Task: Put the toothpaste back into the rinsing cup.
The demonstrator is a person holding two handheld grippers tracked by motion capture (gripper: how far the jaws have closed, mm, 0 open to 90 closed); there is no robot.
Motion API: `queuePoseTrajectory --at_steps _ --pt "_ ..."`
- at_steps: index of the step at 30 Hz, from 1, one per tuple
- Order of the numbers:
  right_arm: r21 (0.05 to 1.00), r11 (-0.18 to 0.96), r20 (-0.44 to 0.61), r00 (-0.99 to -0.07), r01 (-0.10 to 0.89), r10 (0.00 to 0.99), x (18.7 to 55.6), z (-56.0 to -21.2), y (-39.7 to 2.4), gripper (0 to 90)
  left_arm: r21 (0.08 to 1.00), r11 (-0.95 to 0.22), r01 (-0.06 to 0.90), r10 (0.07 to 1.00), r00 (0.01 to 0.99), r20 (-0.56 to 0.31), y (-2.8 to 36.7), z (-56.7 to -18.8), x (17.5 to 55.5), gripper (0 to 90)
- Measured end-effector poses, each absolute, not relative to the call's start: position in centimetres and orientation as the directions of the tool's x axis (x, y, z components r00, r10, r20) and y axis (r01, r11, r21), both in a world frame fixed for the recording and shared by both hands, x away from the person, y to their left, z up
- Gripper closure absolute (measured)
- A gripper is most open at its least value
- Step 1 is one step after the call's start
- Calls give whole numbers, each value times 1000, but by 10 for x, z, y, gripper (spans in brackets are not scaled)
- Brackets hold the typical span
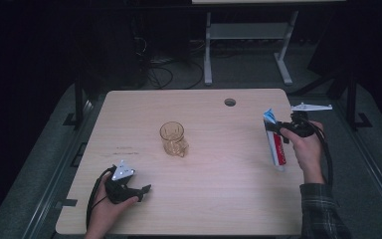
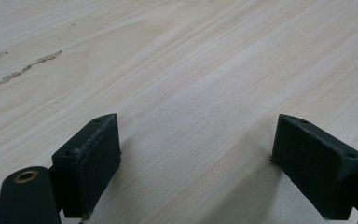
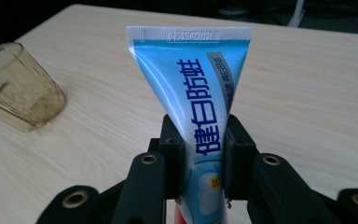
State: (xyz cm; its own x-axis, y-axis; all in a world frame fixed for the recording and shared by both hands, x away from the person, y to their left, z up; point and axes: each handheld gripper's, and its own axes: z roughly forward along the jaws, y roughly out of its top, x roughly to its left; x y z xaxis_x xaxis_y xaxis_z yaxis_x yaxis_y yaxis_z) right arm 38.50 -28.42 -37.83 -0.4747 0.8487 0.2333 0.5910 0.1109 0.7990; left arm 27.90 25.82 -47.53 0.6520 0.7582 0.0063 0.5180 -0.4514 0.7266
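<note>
Near the bench's right edge, the right tool is pinching a toothpaste tube; a glass mug is standing mid-bench, well apart; the left tool is resting spread, blocking nothing.

1. Left claw: matte black body, grey three-cornered plate dotted with screws on top, black cable looping beside the wrist.
2. Flat rectangular black pads, brass-ringed pivot hole at the linkage.
3. Right claw: black link arms, four brass-ringed pivots, small screw holes in the blocks.
4. Dark green plaid sleeve on the right forearm.
</note>
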Motion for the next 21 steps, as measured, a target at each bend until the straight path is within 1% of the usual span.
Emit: queuePoseTrajectory --at_steps 2,12,21 --pt "817 101 232 -485 567 843 381 -377 -284 731 727 -451 518 758 652 6 258 -475 279 141" --pt "850 77 243 -518 521 820 376 -376 -283 729 727 -451 518 758 652 6 258 -475 279 141" --pt "878 57 245 -548 476 799 373 -365 -277 726 727 -452 518 758 652 6 258 -475 279 141"
